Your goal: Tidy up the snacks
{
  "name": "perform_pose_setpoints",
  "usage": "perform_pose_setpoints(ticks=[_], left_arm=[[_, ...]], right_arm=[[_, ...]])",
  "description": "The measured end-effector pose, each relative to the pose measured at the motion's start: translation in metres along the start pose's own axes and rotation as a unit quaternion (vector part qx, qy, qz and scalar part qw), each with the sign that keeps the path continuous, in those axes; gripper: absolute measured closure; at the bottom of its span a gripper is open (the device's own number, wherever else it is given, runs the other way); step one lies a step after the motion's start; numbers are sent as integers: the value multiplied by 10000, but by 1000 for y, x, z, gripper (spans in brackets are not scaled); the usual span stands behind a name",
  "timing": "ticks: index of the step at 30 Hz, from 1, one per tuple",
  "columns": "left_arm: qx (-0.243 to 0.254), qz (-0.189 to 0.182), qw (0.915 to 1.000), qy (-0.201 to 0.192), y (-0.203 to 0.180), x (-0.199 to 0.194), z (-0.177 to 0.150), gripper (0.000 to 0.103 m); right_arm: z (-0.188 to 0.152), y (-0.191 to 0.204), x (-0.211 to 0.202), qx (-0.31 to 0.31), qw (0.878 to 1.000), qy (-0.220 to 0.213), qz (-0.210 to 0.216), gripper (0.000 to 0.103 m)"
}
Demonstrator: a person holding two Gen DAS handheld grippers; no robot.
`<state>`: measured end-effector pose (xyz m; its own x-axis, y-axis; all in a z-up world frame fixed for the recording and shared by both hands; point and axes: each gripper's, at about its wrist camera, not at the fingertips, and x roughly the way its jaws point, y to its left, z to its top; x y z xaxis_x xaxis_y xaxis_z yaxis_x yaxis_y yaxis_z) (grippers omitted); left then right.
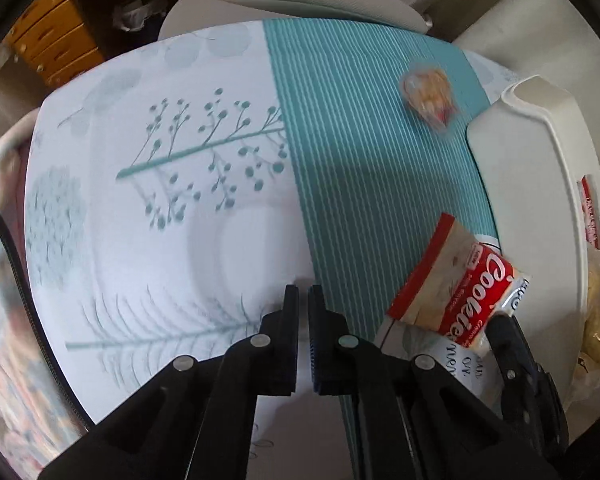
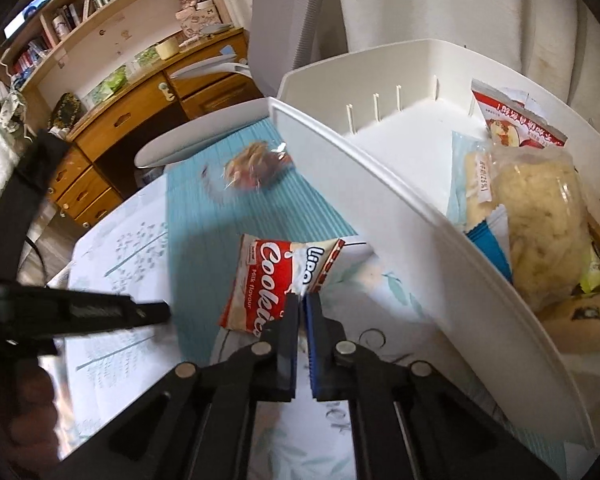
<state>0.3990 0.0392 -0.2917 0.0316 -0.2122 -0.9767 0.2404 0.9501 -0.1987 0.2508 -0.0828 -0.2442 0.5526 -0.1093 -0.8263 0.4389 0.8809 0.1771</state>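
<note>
We cannot read the clear wrapped snack [image 1: 429,98] lying on the teal striped runner [image 1: 364,152]; it is motion-blurred in both views. The left side of the right wrist view is blocked by the left gripper [image 2: 156,314], seen from the side, and a dim hand [image 2: 24,412] at the frame edge.

The right gripper [image 2: 302,300] has its jaws pressed together on the end seam of the red-and-white cookie packet [image 2: 260,280], which lies across the runner's edge and a printed cloth. In the left wrist view the same gripper [image 1: 500,322] hides the packet's near corner.

The left gripper [image 1: 303,294] is closed on nothing (its tips hover over bare floral tablecloth [image 1: 148,208]).

The white bin [image 2: 340,168] stands just beside the packet, its long wall close to the right gripper. Its near half holds a pale bread bag [image 2: 540,216] and other packets, partly overlapping; the far half is open. The tablecloth left of the runner is free.
</note>
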Motion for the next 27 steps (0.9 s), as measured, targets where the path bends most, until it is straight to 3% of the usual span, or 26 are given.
perform_pose_setpoints(ticks=[9, 15, 24, 27], left_arm=[[176, -307, 9992, -189, -5, -26, -20, 100], [518, -286, 9974, -419, -22, -45, -8, 94], [1018, 74, 9922, -721, -58, -53, 35, 72], [1108, 114, 9905, -807, -72, -53, 53, 58]], right_arm=[[-3, -3, -33, -140, 9998, -1, 163, 99], [2, -9, -48, -222, 9992, -42, 317, 99], [15, -16, -81, -481, 9980, -220, 340, 99], [24, -19, -87, -509, 9976, -257, 390, 99]])
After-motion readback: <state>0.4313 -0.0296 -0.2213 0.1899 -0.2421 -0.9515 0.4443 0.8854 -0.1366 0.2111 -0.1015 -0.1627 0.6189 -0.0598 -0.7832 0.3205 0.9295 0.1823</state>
